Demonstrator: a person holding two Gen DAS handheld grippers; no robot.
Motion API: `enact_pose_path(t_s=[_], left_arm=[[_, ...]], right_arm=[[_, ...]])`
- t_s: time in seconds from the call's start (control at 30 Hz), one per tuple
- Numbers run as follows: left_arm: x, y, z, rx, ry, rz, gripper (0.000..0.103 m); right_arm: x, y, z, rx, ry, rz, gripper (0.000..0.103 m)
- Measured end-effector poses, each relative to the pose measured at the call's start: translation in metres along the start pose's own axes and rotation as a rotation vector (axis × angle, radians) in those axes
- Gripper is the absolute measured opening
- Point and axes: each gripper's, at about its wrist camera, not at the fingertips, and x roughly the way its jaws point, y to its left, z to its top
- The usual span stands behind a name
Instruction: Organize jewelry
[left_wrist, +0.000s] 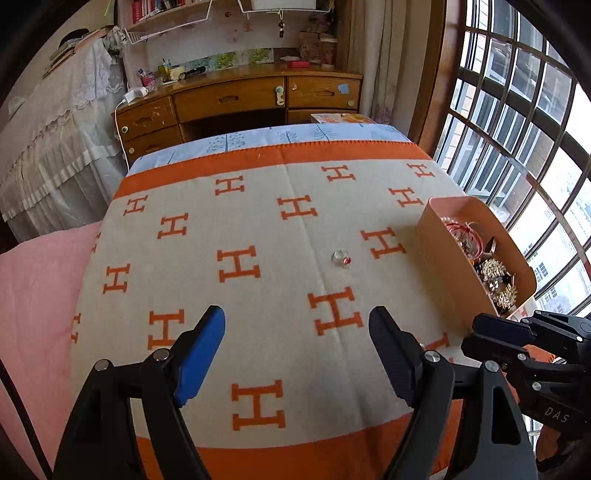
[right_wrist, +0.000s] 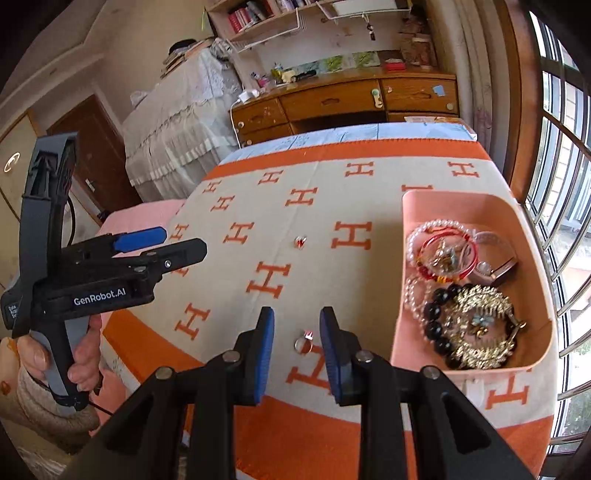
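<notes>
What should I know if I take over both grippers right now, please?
Left gripper: open, empty, over the blanket.
Right gripper: open; near ring lies on the blanket between its fingers, not gripped.
Far ring: loose, mid-blanket.
Pink box: already holds bracelets and a gold brooch.
Left to do: probably both rings into the box.
</notes>
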Motion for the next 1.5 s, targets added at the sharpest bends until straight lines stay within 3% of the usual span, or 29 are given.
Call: enact_pose_path(t_s=[0.13,0.37,0.67,0.83,1.23,1.5], left_arm=[[0.012,0.008,-0.017,-0.017,0.039,-0.025,0.079],[0.024,0.017,-0.028,-0.02,0.052,-0.044,0.079],[0.033,0.029,-0.026,-0.034,0.059,-0.065,0.079],[0.039,0.029,-0.024,-0.038,0.069,-0.055,0.079],[0.038,0.03,-0.025,-0.079,0.053,-0.021,0.079],[0.043,0.035,-0.017,-0.098,0.059,-0.025,0.079]], right_arm=[[0.025,0.005,-0.01,0.025,0.077,-0.022,0.026],[0.053,0.007,-0.012,0.059,0.121,-0.108,0.026],[0.062,0.021,-0.009,0.002,0.09,-0.19,0.025],[0.065,0.023,-0.008,-0.058,0.071,-0.234,0.009],[0.066,0.025,-0.002,-0.092,0.068,-0.142,0.008],[0.035,0.023,0.012,-0.057,-0.026,-0.072,0.008]])
